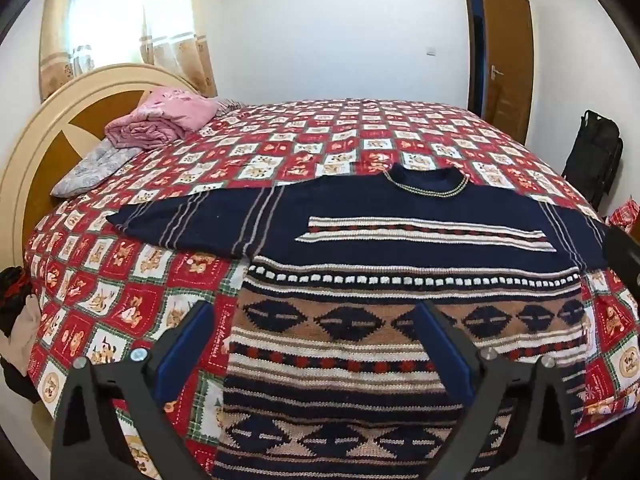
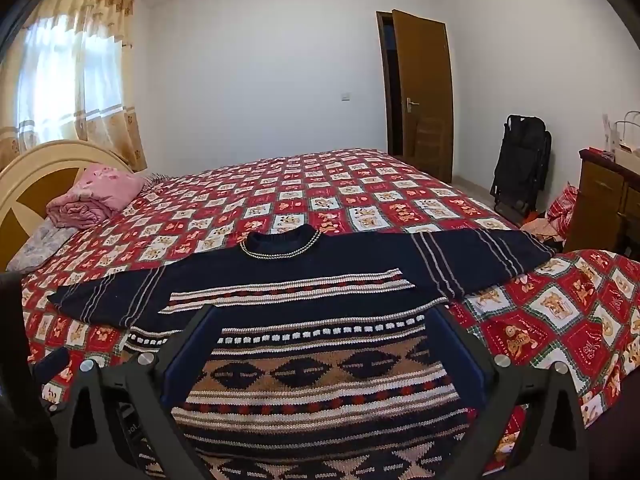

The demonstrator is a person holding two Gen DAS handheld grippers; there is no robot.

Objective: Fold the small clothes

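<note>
sweater (image 1: pixel 400 280): 1 | grippers: 2, left gripper (image 1: pixel 316 320), right gripper (image 2: pixel 324 324) | bed (image 2: pixel 360 184): 1 | pink folded blanket (image 1: pixel 160 120): 1 | door (image 2: pixel 420 92): 1 | curtained window (image 2: pixel 68 80): 1

The left hand-held gripper (image 1: pixel 316 312) has two black arms of matte plastic that widen toward the camera, each with a flat dark blue pad on its inner side and round silver screw heads near the base. The right hand-held gripper (image 2: pixel 324 316) has the same black arms, blue pads (image 2: pixel 188 352) and silver screws.
</note>
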